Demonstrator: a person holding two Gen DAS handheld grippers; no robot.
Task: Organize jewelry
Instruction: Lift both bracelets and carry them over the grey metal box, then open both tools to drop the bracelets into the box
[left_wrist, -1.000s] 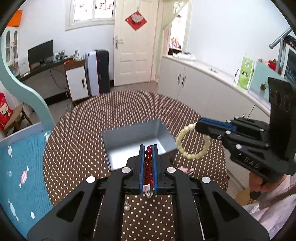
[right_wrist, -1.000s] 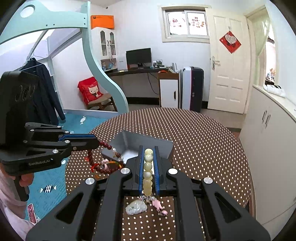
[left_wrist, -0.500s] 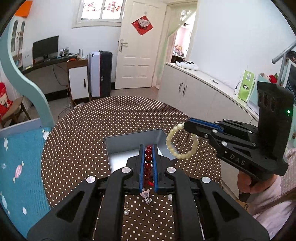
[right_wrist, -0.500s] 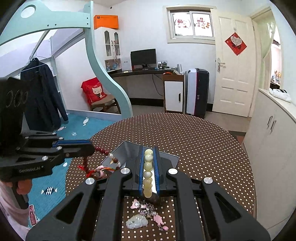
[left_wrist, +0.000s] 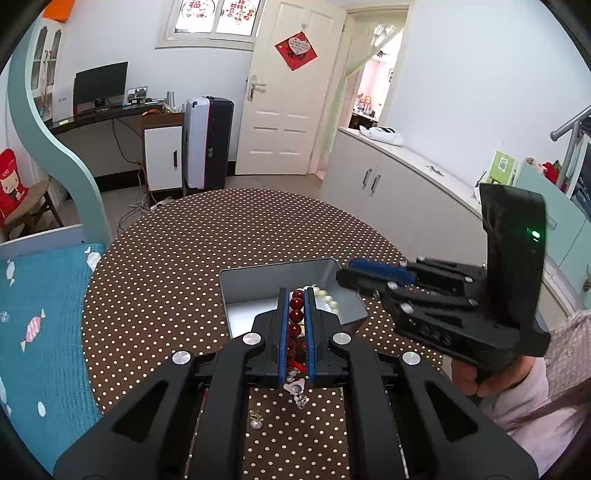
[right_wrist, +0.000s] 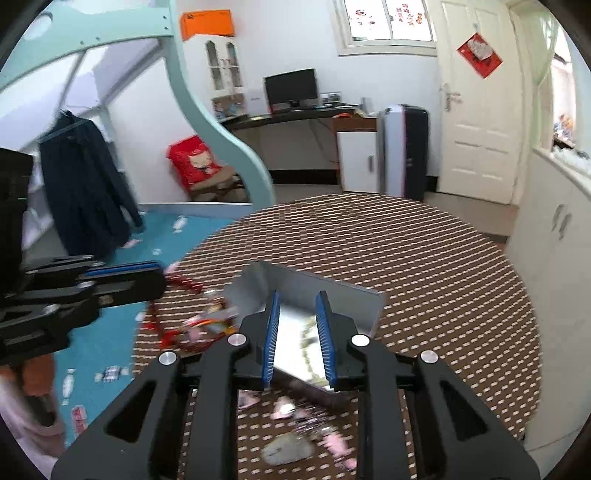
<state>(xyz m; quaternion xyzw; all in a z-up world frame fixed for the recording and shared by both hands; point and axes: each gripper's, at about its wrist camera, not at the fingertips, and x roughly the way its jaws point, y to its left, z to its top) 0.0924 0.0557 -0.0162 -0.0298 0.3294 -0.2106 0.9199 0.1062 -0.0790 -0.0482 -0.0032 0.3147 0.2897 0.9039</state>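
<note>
My left gripper (left_wrist: 296, 293) is shut on a red bead bracelet (left_wrist: 295, 317), held just before the near edge of a grey tin box (left_wrist: 273, 280). A cream bead bracelet (left_wrist: 327, 297) lies inside the box, partly hidden behind my left fingers. My right gripper (right_wrist: 297, 295) hangs over the box (right_wrist: 332, 295); its jaws are opening with nothing pressed between the pads. In the left wrist view its tips (left_wrist: 343, 275) sit above the box's right corner. The right wrist view is blurred; there the red bracelet (right_wrist: 173, 328) dangles from my left gripper (right_wrist: 160, 278).
The round table (left_wrist: 184, 258) has a brown dotted cloth. Loose pieces lie near its front edge: a pale jade pendant (right_wrist: 288, 452), pink charms (right_wrist: 284, 410) and small silver pieces (left_wrist: 255, 421). A person's hand (left_wrist: 491, 376) holds the right gripper. Cabinets stand to the right.
My right gripper moved left to above the box and its jaws parted. The cream bracelet left them and now lies in the box. My left gripper still holds the red bracelet.
</note>
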